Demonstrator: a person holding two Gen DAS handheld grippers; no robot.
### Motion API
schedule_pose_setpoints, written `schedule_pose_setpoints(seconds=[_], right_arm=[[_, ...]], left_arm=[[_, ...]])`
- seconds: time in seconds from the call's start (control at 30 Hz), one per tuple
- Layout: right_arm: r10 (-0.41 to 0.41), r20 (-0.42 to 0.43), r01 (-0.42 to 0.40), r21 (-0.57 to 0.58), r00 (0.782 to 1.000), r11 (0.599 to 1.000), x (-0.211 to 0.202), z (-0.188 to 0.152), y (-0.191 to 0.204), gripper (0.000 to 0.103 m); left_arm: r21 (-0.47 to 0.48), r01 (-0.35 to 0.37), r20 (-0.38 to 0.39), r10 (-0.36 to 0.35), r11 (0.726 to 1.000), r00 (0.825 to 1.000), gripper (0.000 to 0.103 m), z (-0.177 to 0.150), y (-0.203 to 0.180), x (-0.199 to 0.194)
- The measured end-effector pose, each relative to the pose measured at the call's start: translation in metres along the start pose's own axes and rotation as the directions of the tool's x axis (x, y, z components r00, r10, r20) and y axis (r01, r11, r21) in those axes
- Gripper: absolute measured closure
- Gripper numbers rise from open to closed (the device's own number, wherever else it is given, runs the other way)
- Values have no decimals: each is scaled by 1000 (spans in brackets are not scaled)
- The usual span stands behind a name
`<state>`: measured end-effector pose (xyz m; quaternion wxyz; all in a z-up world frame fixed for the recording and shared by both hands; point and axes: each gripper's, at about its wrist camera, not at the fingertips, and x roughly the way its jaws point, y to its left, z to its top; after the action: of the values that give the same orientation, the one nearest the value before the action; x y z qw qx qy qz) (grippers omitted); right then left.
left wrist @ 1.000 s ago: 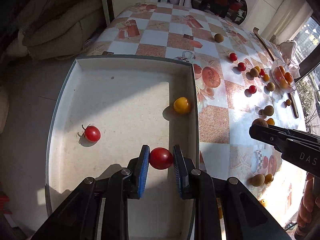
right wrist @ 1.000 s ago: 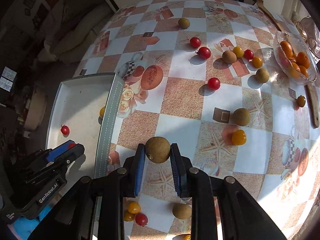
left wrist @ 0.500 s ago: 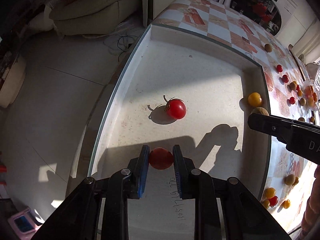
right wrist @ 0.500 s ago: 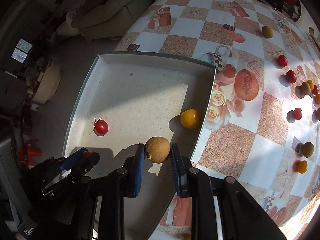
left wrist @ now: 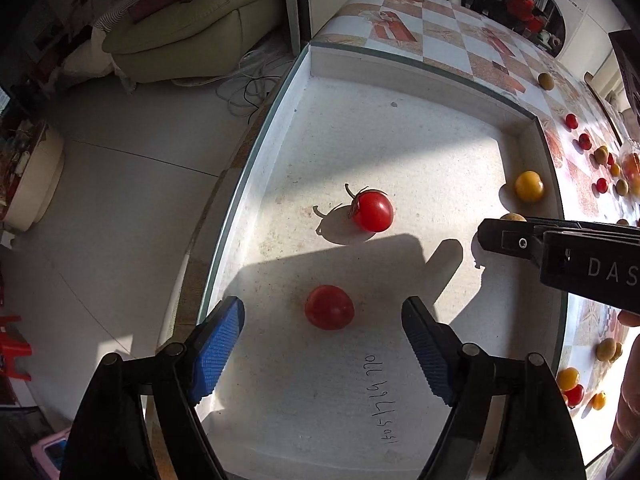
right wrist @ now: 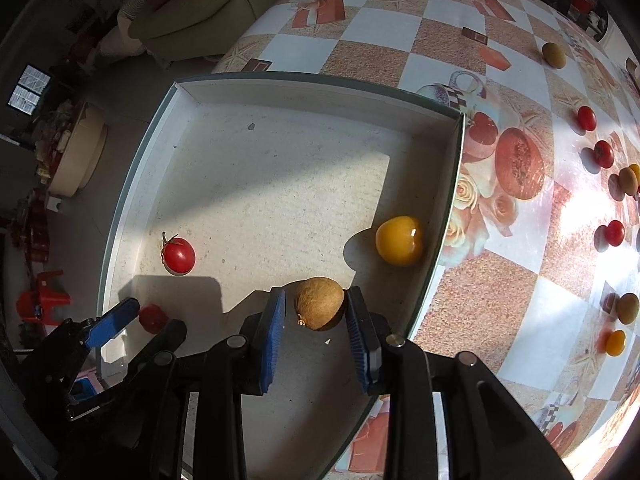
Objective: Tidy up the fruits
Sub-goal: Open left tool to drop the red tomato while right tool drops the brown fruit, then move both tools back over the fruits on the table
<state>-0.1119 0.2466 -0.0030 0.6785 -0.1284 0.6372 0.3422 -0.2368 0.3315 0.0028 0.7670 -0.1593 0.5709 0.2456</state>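
Observation:
A white tray sits at the table's edge. My left gripper is open over it, with a red tomato lying on the tray floor between its blue pads; it also shows in the right wrist view. A stemmed red tomato and a yellow tomato lie in the tray too. My right gripper holds a brown longan above the tray; its pads stand slightly apart from the fruit.
Several red and yellow tomatoes and brown longans lie scattered over the checkered tablecloth to the right of the tray. The tray's left rim overhangs the floor, where a green sofa stands.
My left gripper opened and let the red tomato down onto the tray floor. My right gripper moved further over the tray with the longan, and its jaws widened a little.

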Motion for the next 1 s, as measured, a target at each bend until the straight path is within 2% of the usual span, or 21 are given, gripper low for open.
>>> schedule_pose_setpoints(seconds=[0.07,0.17,0.4,0.63,0.87,1.0], right_arm=[[27,-1,-27,-2,1000,1000,0,1,4,38],[53,27,-53,2,998,999,-4,3,8,23],[88,98,-95,70,991,993,-38,-8,-14,22],[5,131,-31,197,991,980,-72,-37,-73,22],[-112,101,70,353,989,933,-90,-85,-155,22],[-163,65,121,424,984,898,-94,-112,-196,22]], left_arm=[[10,2,-1,-2,1000,1000,16,0,0,-2],[29,-11,-25,12,1000,1000,16,-2,-2,0],[69,-16,-26,18,997,1000,16,-6,-14,-10],[185,18,14,-20,983,1000,16,-5,-58,-32],[318,106,23,-119,942,993,16,-8,-126,-56],[397,166,-5,-179,902,984,16,-17,-173,-60]])
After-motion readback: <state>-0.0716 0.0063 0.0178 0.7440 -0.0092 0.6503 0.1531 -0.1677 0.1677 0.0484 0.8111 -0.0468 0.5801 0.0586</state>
